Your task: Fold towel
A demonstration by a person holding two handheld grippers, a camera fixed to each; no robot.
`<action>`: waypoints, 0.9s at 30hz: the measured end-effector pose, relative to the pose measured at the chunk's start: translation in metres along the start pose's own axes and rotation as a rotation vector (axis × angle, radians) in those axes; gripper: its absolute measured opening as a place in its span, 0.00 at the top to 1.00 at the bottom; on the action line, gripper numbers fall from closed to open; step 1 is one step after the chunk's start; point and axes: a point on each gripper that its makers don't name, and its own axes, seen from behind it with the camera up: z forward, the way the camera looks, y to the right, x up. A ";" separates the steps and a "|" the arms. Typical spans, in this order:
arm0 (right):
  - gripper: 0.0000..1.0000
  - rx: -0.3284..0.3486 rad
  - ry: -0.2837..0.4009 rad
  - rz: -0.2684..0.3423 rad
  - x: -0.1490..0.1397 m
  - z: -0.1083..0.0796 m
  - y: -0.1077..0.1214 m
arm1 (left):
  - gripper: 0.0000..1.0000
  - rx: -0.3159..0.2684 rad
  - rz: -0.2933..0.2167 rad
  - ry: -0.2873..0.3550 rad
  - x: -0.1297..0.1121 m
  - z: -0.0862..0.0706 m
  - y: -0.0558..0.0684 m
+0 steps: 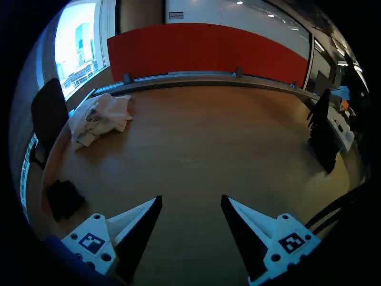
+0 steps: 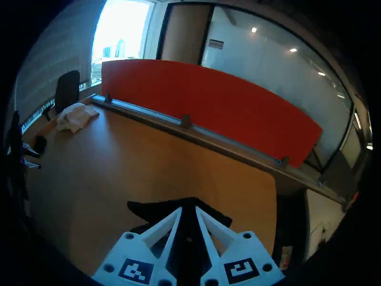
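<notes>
You are holding the left gripper [image 1: 190, 200] with fingers [image 1: 138, 220] spread wide above the bench [image 1: 200, 138], while the right gripper [image 2: 188, 209] is keeping its fingers [image 2: 162, 229] pinched together at the black towel [image 2: 143, 208].

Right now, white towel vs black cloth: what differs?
1. The white towel is pale; the black cloth is dark.
2. The white towel lies crumpled at the far end of the table, with nothing touching it; the black cloth lies at the near end, pinched in the closed jaws of the right gripper.
Shared: both are unfolded, on the same wooden table.
</notes>
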 end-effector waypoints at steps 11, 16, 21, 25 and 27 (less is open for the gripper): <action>0.96 -0.004 -0.013 0.003 -0.012 -0.015 -0.005 | 0.08 -0.006 0.006 0.002 0.003 0.000 0.005; 0.96 -0.011 -0.020 0.006 -0.021 -0.024 -0.009 | 0.08 -0.009 0.009 0.003 0.003 0.000 0.005; 0.96 -0.017 -0.029 0.027 -0.033 -0.033 -0.013 | 0.08 -0.011 0.013 0.004 0.002 -0.001 0.004; 0.96 -0.023 -0.039 0.042 -0.045 -0.040 -0.016 | 0.08 -0.012 0.014 0.004 0.001 -0.002 0.002; 0.96 -0.027 -0.046 0.047 -0.051 -0.044 -0.018 | 0.08 -0.013 0.014 0.004 0.001 -0.002 0.001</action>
